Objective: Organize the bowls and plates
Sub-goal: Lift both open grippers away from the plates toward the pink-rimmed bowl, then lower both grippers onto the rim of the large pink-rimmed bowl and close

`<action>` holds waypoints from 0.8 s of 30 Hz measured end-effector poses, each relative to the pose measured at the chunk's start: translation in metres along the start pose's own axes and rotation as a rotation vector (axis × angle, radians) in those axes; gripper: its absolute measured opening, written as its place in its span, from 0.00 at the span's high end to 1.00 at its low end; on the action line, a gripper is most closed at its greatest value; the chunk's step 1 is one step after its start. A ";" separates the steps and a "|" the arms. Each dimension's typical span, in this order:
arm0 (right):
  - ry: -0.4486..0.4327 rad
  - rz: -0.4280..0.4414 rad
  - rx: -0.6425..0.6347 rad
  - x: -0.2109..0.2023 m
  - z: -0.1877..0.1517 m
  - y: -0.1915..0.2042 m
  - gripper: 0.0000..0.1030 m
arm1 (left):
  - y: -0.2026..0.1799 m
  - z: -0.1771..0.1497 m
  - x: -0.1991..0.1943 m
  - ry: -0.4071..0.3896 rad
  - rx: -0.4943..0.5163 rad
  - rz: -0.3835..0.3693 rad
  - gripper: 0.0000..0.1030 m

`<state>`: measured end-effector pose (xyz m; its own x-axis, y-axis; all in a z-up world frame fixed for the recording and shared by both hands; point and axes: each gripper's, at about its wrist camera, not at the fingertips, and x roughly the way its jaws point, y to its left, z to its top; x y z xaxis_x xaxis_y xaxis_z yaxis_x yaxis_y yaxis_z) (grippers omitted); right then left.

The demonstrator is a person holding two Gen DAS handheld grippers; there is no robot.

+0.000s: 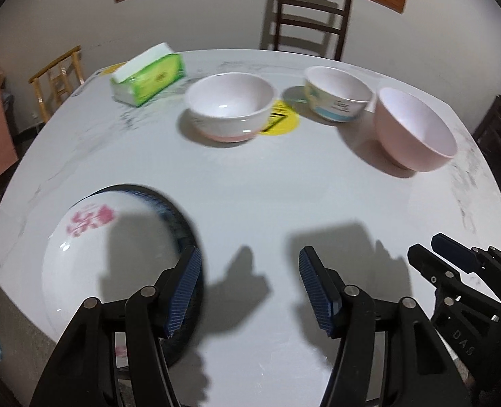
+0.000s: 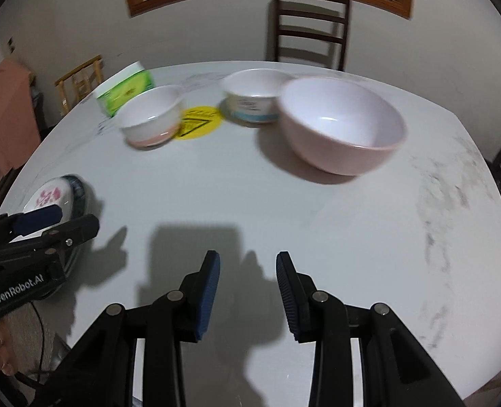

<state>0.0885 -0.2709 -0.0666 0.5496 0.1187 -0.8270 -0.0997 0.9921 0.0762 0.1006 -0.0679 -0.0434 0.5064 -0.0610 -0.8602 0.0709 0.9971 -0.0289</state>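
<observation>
A white plate with a pink flower (image 1: 114, 254) lies on a dark-rimmed plate at the near left of the white table (image 1: 250, 186). It also shows in the right wrist view (image 2: 52, 196). A white bowl with a pink base (image 1: 230, 105) (image 2: 152, 117), a printed bowl (image 1: 337, 93) (image 2: 254, 100) and a large pink bowl (image 1: 416, 129) (image 2: 342, 125) stand further back. My left gripper (image 1: 250, 285) is open and empty, its left finger over the plate's right edge. My right gripper (image 2: 247, 288) is open and empty over bare table.
A green tissue pack (image 1: 148, 76) lies at the back left. A yellow sticker (image 1: 281, 120) sits between the bowls. A dark chair (image 1: 311, 17) stands behind the table and a wooden rack (image 1: 58, 74) at the left.
</observation>
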 end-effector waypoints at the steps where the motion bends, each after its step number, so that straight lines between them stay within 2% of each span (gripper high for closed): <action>1: -0.002 -0.002 0.010 -0.002 0.001 -0.007 0.66 | -0.006 0.003 0.001 0.005 0.002 -0.011 0.44; 9: -0.045 -0.025 0.148 -0.014 0.030 -0.080 0.66 | -0.038 0.038 0.010 0.041 -0.020 -0.085 0.44; 15: -0.064 -0.033 0.210 -0.011 0.065 -0.113 0.66 | -0.056 0.063 0.013 0.065 -0.054 -0.137 0.44; 24: 0.023 -0.068 0.270 0.024 0.101 -0.142 0.66 | -0.078 0.109 0.034 0.116 -0.130 -0.221 0.45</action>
<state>0.1998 -0.4046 -0.0412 0.5284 0.0536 -0.8473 0.1632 0.9730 0.1633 0.2057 -0.1528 -0.0146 0.3882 -0.2797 -0.8781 0.0543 0.9581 -0.2812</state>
